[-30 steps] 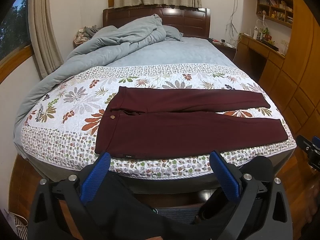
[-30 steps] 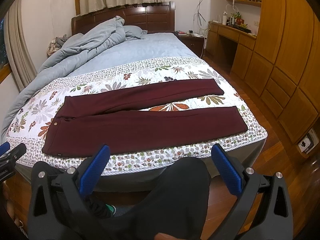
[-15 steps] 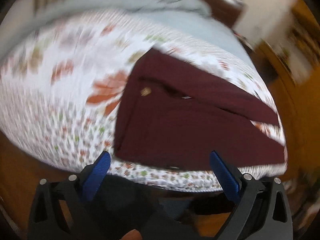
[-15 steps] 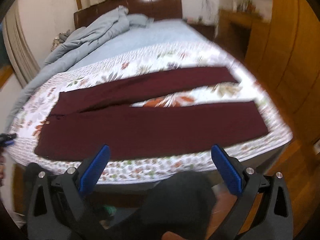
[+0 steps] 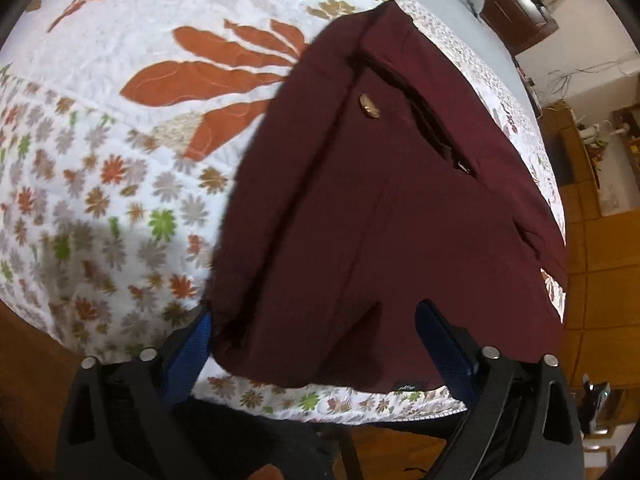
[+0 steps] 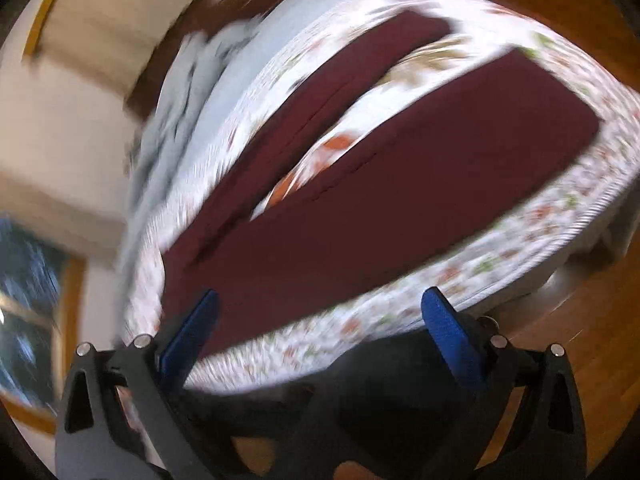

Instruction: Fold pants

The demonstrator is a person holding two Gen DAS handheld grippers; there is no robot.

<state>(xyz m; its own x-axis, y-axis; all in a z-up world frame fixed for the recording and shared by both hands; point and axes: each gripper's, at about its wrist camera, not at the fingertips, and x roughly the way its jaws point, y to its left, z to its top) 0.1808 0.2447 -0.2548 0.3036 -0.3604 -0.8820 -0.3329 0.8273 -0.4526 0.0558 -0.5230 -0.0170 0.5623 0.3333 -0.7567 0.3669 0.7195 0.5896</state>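
Dark maroon pants (image 5: 380,200) lie flat on a floral quilt (image 5: 120,160), waistband toward me, with a brass button (image 5: 369,105) and a small label (image 5: 408,387) on the near edge. My left gripper (image 5: 316,320) hovers low over the near waist corner; its jaws are closing, the corner lies between the blue fingers (image 5: 192,344), and no pad presses on it. In the blurred, tilted right wrist view, both legs of the pants (image 6: 400,200) stretch away across the quilt. My right gripper (image 6: 320,312) hangs above the near leg's edge, its jaws closing on nothing.
A crumpled blue duvet (image 6: 180,120) lies at the head of the bed by the dark headboard (image 5: 512,4). Wooden floor (image 6: 580,340) and wooden cabinets (image 5: 600,260) flank the bed. The person's dark trouser leg (image 6: 380,392) shows under the grippers. The quilt's edge (image 6: 520,232) runs close by.
Both grippers have dropped and closed in on the bed. The left now sits close over the waistband. The right view has rolled and blurred. Both pairs of fingers stand slightly narrower.
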